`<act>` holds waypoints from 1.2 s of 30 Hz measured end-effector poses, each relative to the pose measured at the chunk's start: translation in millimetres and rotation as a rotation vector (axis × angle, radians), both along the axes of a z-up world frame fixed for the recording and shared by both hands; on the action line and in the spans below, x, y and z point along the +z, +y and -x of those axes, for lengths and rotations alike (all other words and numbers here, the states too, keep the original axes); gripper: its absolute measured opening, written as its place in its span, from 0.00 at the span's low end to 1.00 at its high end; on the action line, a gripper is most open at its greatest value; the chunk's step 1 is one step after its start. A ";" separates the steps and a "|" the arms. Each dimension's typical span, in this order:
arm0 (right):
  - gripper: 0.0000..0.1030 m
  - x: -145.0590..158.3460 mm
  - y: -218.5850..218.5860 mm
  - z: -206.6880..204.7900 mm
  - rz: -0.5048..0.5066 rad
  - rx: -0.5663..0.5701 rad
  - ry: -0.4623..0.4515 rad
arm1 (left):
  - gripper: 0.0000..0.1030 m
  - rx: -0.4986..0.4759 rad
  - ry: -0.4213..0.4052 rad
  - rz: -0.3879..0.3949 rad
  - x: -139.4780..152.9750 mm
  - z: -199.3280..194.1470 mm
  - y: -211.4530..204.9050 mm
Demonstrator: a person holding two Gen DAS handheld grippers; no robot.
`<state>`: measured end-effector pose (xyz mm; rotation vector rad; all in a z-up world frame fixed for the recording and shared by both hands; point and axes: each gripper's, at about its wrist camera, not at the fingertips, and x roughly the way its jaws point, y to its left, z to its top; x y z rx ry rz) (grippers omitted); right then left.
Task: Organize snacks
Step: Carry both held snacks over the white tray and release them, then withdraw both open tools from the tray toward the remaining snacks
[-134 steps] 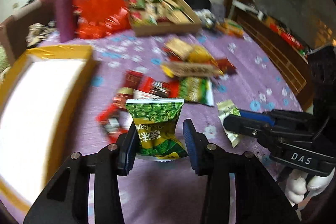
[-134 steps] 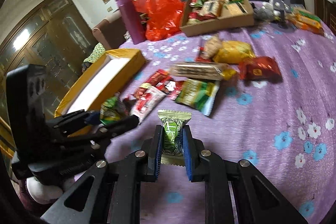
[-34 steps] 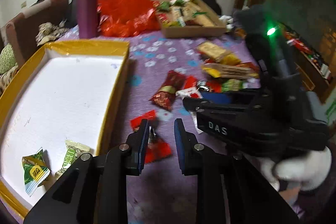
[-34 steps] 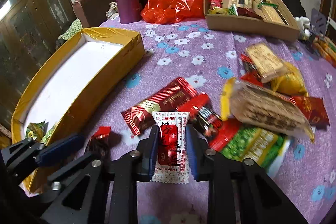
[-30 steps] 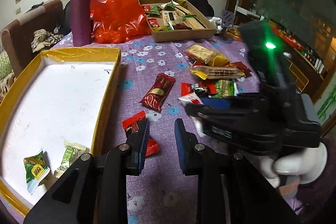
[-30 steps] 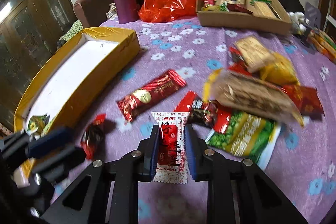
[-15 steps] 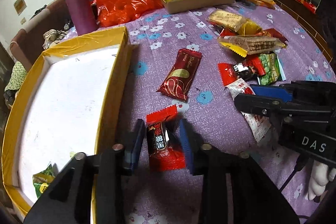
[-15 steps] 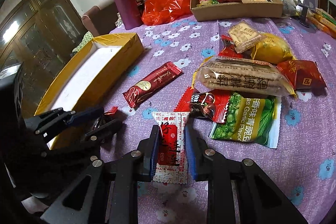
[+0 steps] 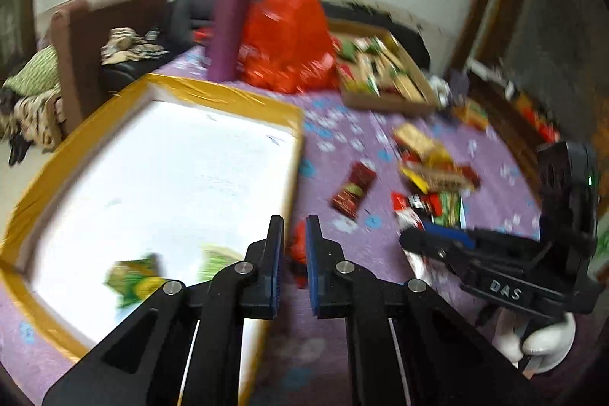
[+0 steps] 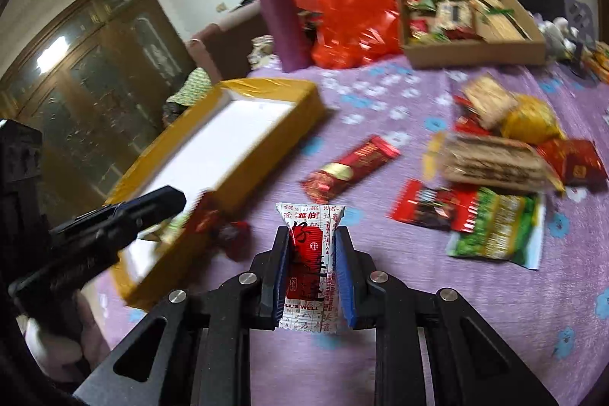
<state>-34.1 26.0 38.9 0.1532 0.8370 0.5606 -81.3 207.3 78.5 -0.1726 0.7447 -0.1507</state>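
Note:
My left gripper (image 9: 294, 234) is shut on a small red snack packet (image 9: 299, 253) and holds it by the right wall of the yellow box (image 9: 228, 94). In the right wrist view the left gripper (image 10: 179, 200) carries that red packet (image 10: 213, 219) at the yellow box's (image 10: 274, 90) near corner. Two green packets (image 9: 133, 282) lie inside the box. My right gripper (image 10: 310, 234) is shut on a white and red snack packet (image 10: 309, 261), lifted above the purple cloth; it also shows in the left wrist view (image 9: 409, 238).
Loose snacks lie on the purple flowered cloth: a long red bar (image 10: 350, 166), a green bag (image 10: 495, 227), a biscuit pack (image 10: 495, 162), a yellow bag (image 10: 531, 120). A cardboard box of snacks (image 10: 472, 14), red plastic bag (image 10: 346, 10) and purple bottle (image 10: 281, 18) stand behind.
My left gripper closed on the red packet, lifted it and swung left toward the yellow box. My right gripper lifted the white and red packet off the cloth.

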 end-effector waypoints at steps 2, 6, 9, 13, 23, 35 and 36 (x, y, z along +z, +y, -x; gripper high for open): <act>0.22 8.9 16.8 1.2 0.002 0.036 -0.008 | 0.09 0.043 -0.018 0.020 3.4 3.6 18.2; 0.22 20.6 58.7 -1.7 -0.006 0.114 0.010 | 0.09 0.131 -0.034 0.064 1.1 11.6 59.1; 0.22 23.2 90.4 -7.9 0.000 0.156 0.023 | 0.09 0.191 -0.016 0.114 -8.7 16.3 84.3; 0.26 23.6 129.4 -16.4 0.021 0.210 0.014 | 0.09 0.221 -0.021 0.176 -14.8 24.7 102.7; 0.37 14.5 95.1 -19.5 0.207 0.202 -0.030 | 0.33 0.229 -0.055 0.232 -11.2 41.0 123.5; 0.20 -32.1 124.2 -18.0 0.386 0.333 -0.111 | 0.33 0.200 -0.042 0.227 -12.7 38.7 112.5; 0.20 -32.0 121.1 -19.4 0.363 0.327 -0.104 | 0.33 0.201 -0.041 0.229 -13.4 38.5 112.1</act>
